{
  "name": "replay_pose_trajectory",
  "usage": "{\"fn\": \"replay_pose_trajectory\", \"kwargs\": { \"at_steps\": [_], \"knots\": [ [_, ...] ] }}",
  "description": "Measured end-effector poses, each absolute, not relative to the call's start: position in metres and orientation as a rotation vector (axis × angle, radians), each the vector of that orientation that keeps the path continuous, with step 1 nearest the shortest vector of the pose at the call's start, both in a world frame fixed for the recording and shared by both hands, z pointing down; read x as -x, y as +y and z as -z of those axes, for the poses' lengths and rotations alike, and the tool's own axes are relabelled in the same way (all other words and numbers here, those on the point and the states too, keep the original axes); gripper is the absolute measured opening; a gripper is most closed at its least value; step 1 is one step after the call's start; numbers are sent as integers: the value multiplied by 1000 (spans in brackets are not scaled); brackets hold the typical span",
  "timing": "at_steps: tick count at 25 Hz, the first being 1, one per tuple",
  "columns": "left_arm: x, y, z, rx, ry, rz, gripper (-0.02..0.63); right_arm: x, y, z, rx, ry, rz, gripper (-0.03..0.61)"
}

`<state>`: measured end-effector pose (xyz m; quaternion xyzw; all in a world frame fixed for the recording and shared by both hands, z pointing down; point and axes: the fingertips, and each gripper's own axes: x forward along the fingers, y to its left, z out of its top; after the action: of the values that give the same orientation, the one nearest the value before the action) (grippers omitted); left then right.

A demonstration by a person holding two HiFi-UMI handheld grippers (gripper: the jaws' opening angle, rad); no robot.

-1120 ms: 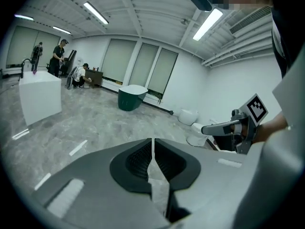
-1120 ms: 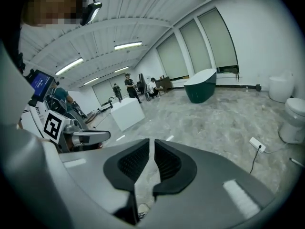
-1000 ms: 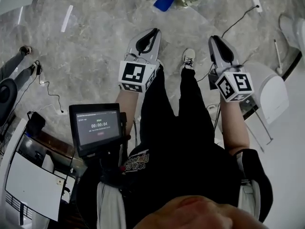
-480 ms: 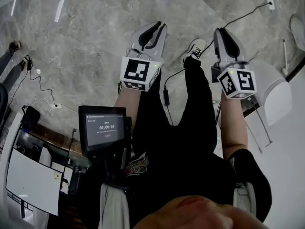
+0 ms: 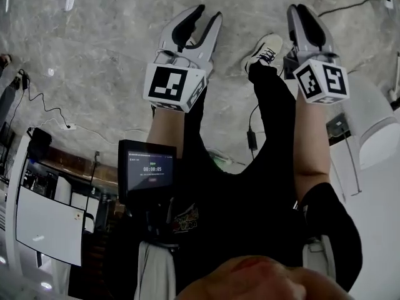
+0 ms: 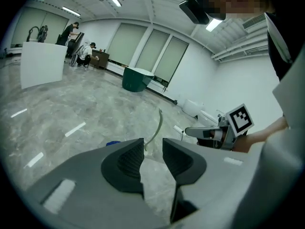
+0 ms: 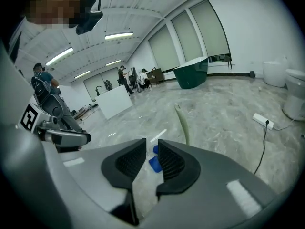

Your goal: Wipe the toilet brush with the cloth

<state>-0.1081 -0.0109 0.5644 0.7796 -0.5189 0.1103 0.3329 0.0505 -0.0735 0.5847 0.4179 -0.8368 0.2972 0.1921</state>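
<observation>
Pale grey marble floor (image 5: 94, 74) runs under the standing person, with a small dark screen (image 5: 149, 170) mounted at waist level on the left. Just right of it the left claw (image 5: 209, 12) points down at the floor. Its jaws have just been opening and stand well apart with nothing between them. Beyond the gap, its own view shows the toilet brush (image 6: 157, 125) rising from the floor as a slim pale-green handle, with a sliver of the blue cloth (image 6: 113, 143) lying to its left. A white shoe (image 5: 265, 49) sits between the two claws. The right claw (image 5: 299, 8) has also just been opening; its jaws are only narrowly parted and empty, with the cloth on the floor beyond them. A white toilet (image 5: 375, 130) stands at the far right.
</observation>
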Motion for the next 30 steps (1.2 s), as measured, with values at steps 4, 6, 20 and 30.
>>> {"fn": "replay_pose_trajectory", "kwargs": {
  "at_steps": [4, 6, 20, 30],
  "knots": [
    [102, -19, -592, -2052, -1359, -290, 126, -49, -84, -643, -1164, -2384, -875, 89],
    [98, -26, -599, -2109, -1341, -318, 126, -50, -93, -665, -1173, -2421, -952, 89],
    [95, -116, -614, -2458, -1355, -407, 127, 5, -141, -834, -1111, -2544, -945, 110],
    [103, -151, -612, -2474, -1380, -318, 127, 54, -172, -892, -932, -2444, -760, 267]
  ]
}}
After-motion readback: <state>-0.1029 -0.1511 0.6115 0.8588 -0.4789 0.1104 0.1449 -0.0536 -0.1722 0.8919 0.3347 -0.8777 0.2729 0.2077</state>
